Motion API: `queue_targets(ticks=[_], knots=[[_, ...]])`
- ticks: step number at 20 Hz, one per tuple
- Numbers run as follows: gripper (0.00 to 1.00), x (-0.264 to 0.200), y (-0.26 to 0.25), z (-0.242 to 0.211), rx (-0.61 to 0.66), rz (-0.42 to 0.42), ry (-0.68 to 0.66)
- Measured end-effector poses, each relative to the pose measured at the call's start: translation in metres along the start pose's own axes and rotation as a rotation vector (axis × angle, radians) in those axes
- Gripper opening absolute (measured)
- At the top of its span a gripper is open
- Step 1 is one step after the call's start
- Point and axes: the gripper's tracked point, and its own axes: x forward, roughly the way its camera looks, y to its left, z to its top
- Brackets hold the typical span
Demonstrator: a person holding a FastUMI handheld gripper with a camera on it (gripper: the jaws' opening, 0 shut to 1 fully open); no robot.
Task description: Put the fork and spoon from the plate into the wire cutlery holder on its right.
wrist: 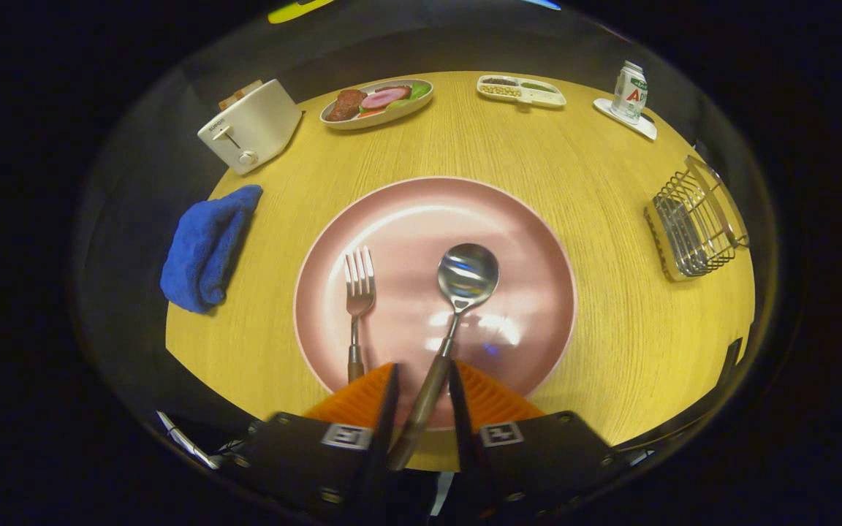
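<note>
A pink plate point(531, 219) lies on the round wooden table point(611, 343), just ahead of my fingers. On it lie a fork point(359, 285) to the left and a spoon point(468, 274) to the right, both with their wooden handles pointing toward me. My gripper point(423, 365) is low over the plate's near rim. The spoon's handle runs slantwise between its two fingers, and a gap shows on at least one side of it. The fork's handle lies just outside the left finger. The wire cutlery holder point(691, 226) stands to the right of the plate, near the table's edge.
A blue cloth point(205, 245) lies left of the plate at the table's edge. At the far side stand a white toaster point(249, 124), an oval dish of food point(377, 102), a small divided tray point(521, 90) and a can point(629, 91) on a coaster.
</note>
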Motion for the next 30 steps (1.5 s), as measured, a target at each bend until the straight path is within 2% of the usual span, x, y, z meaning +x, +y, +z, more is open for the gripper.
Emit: queue_targets(ticks=[1, 2, 4, 6, 7, 18, 24, 30], knots=[[0.25, -0.002, 0.003, -0.003, 0.001, 0.022, 0.016], [0.25, -0.004, -0.005, -0.002, 0.012, -0.003, 0.01], [0.12, -0.003, -0.001, 0.001, 0.019, 0.033, -0.001], [0.12, -0.005, -0.002, 0.009, 0.043, 0.05, -0.03], [0.04, -0.005, -0.003, 0.011, 0.064, 0.06, -0.041], [0.04, -0.031, -0.014, 0.039, 0.12, 0.107, -0.126], [0.04, -0.057, -0.054, 0.062, 0.161, 0.063, -0.226], [0.04, -0.084, -0.114, 0.075, 0.299, 0.002, -0.304]])
